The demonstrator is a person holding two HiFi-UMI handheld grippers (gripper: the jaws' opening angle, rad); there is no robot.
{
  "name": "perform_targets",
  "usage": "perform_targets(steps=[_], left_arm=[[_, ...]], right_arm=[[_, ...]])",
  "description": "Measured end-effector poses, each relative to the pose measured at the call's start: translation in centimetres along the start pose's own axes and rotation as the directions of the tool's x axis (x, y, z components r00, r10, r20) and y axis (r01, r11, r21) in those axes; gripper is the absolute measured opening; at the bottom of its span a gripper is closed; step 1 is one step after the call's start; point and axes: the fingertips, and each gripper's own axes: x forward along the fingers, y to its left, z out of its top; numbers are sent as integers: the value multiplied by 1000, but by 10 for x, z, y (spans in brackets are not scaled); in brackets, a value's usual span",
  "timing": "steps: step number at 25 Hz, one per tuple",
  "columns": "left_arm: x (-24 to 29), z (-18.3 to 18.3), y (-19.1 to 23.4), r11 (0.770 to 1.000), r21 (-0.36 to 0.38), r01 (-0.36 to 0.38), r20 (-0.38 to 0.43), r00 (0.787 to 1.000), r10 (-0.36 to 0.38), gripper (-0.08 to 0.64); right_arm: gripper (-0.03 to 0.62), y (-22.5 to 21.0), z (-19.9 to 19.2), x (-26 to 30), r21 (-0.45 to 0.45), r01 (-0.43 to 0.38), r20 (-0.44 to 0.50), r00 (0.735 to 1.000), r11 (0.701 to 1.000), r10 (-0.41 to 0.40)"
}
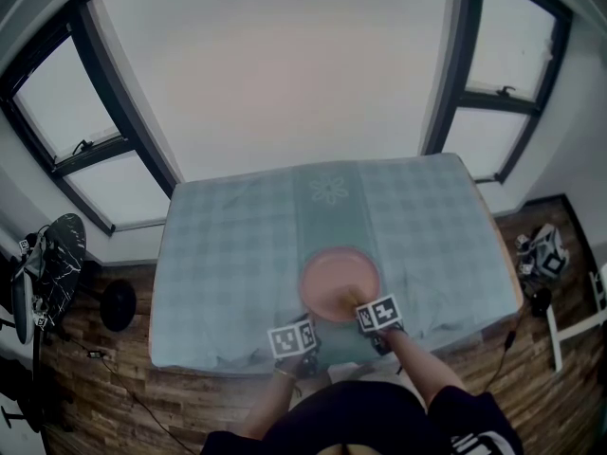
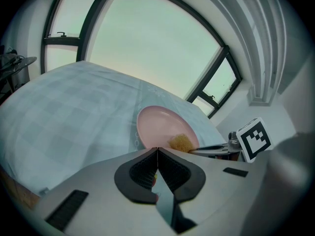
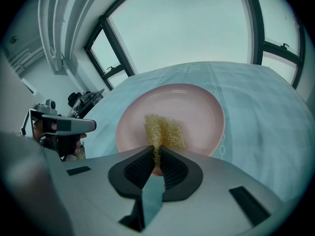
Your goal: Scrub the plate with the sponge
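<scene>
Open tablecloth (image 1: 228,254) beyond plate (image 1: 332,271); left tongs (image 2: 157,150), right tongs (image 3: 156,150), sponge (image 3: 165,129) crowd near rim.

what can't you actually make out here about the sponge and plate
Whether the sponge touches the plate: in the right gripper view, the body of the right tool covers the sponge's lower end and the plate's near rim.
The sponge in the head view: too small, partly under the right tool.
The plate's near rim in the left gripper view: hidden behind the left tool.
Dirt on the plate: too blurred anywhere.

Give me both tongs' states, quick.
Left tongs: closed, empty.
Right tongs: closed on the yellow sponge, over the pink plate.
</scene>
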Motion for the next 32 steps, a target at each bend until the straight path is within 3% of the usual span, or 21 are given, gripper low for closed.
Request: perform_targets(steps=[5,9,19,26,32], left_arm=[[-7,-10,5,1000,-1,2,-5,1000,-2,8],[-14,-16,7,1000,3,5,-6,1000,-5,8],[-24,-36,9,1000,19,23,-18,1000,-22,8],[-33,-52,6,999,23,36,-30,999,-36,8],[-44,-70,7,999,22,38,-35,999,-37,8]], right_arm=[[35,13,-2,0,11,-14,16,1000,1000,14],[35,22,5,-10,57,-19,98,995,998,13],[35,48,16,-48,128,-15,326,945,992,-27],[35,68,3,-70,154,-40,389,921,987,-23],[35,81,-15,-81,177,-51,401,916,983,-24]])
